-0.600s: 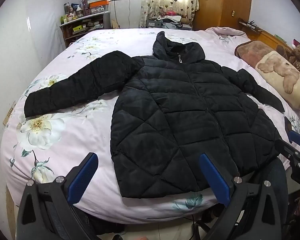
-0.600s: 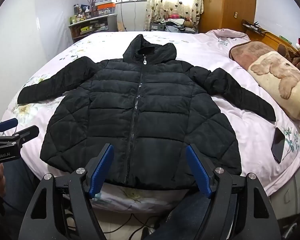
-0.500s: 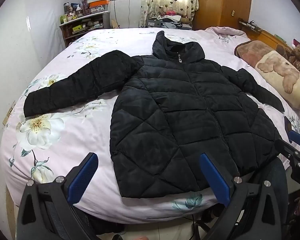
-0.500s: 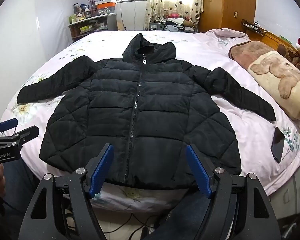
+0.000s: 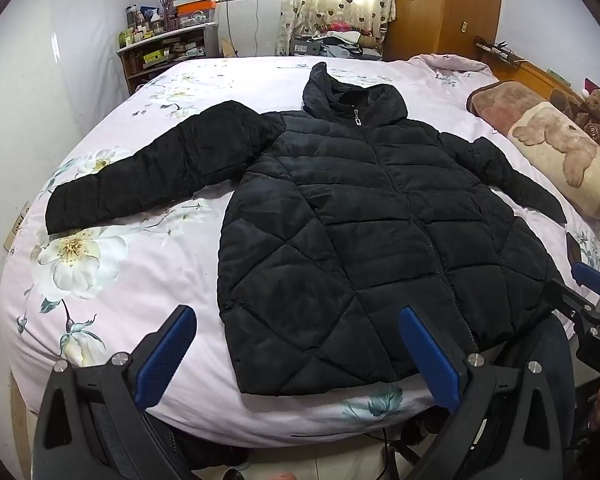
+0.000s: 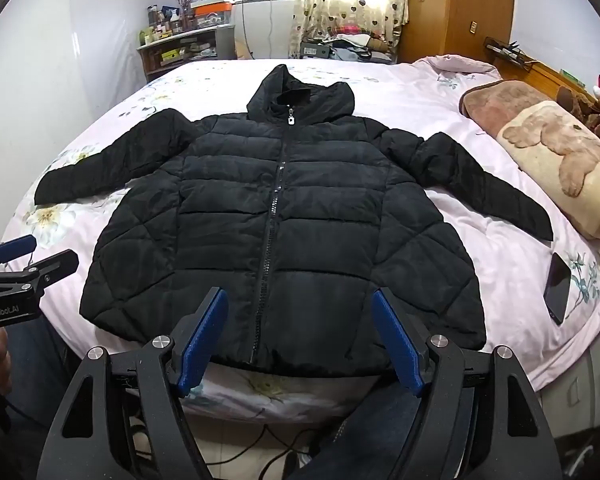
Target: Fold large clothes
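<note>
A black quilted hooded jacket lies flat and zipped, front up, on a pink floral bed, both sleeves spread out; it also shows in the right wrist view. My left gripper is open and empty, held off the bed's near edge by the jacket's left hem corner. My right gripper is open and empty, just short of the hem at the zipper. Each gripper shows at the edge of the other's view: the right and the left.
A dark phone lies on the bed at the right edge. A bear-print blanket roll and plush toys sit at the right. Shelves, a wardrobe and a curtained window stand behind. Cables lie on the floor below.
Both views have shifted very slightly; the jacket lies as before and both grippers stay open.
</note>
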Tool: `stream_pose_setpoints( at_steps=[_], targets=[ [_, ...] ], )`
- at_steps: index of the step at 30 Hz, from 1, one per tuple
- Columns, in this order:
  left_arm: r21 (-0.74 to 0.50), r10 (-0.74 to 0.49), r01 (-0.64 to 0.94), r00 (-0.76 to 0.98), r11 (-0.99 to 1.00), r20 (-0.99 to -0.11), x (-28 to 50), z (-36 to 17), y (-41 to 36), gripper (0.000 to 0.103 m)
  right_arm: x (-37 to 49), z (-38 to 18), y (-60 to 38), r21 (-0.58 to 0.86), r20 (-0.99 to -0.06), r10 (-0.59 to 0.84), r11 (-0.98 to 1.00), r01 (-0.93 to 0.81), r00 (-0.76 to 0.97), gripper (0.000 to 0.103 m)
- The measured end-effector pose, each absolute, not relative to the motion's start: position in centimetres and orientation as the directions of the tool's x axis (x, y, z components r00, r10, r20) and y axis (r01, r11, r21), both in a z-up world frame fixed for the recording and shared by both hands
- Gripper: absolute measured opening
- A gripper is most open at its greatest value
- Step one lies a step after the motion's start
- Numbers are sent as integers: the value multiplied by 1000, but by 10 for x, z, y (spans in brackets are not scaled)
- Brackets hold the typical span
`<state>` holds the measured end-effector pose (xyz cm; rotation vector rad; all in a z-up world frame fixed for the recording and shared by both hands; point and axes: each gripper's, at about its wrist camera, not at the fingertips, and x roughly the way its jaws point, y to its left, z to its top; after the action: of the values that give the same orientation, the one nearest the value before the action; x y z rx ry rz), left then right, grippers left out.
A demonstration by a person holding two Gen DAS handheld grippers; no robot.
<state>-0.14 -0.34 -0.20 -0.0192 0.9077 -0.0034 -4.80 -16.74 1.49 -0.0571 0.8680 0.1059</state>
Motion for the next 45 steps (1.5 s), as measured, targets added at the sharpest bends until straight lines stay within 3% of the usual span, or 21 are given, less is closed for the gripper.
stream_pose_setpoints(
  at_steps=[45],
  targets=[
    [-37,-33,6,607,999,-794,-4,-1,-7,103,-48,9,-161,-4,-771,75,993,-122,632,74]
  ],
)
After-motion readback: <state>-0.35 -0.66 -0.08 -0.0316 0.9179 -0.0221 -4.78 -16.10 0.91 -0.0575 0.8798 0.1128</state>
